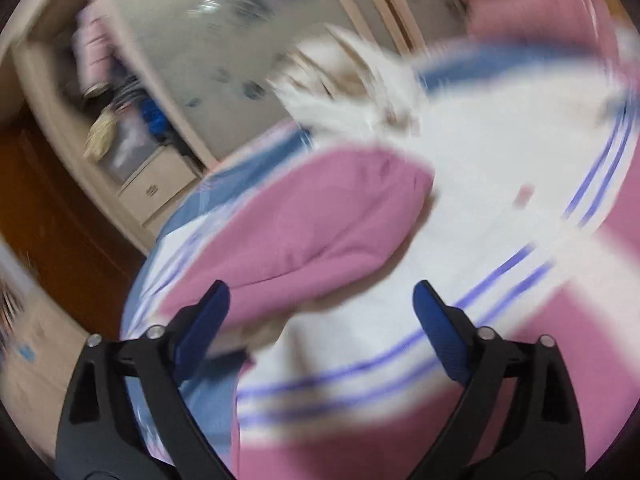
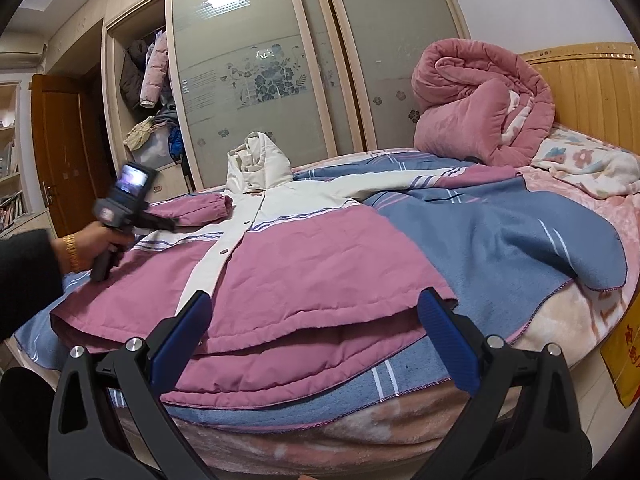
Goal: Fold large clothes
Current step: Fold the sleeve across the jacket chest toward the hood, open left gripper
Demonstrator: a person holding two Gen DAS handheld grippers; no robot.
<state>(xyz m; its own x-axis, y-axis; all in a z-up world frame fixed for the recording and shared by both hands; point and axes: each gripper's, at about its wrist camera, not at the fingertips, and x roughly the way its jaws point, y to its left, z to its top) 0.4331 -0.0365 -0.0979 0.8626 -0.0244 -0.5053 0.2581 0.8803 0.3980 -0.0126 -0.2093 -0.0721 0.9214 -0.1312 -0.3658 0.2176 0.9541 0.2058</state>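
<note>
A large pink and white hooded jacket (image 2: 312, 264) lies front up on the bed, its white hood (image 2: 256, 160) at the far side and its hem toward me. Its left sleeve (image 2: 192, 206) is folded in by the chest; the other sleeve (image 2: 400, 184) stretches out to the right. My right gripper (image 2: 316, 300) hangs open just over the hem, nothing between its fingers. A hand holds my left gripper (image 2: 162, 223) at the folded sleeve. In the blurred left wrist view, the left gripper (image 1: 320, 296) stands open, the pink sleeve (image 1: 304, 216) lying just beyond its fingertips, unpinched.
A blue blanket (image 2: 500, 240) covers the bed under the jacket. A rolled pink quilt (image 2: 480, 100) and a floral cloth (image 2: 580, 160) lie by the wooden headboard (image 2: 592, 88). A wardrobe with sliding doors (image 2: 260, 60) stands behind, and a yellow box (image 2: 624, 360) beside the bed.
</note>
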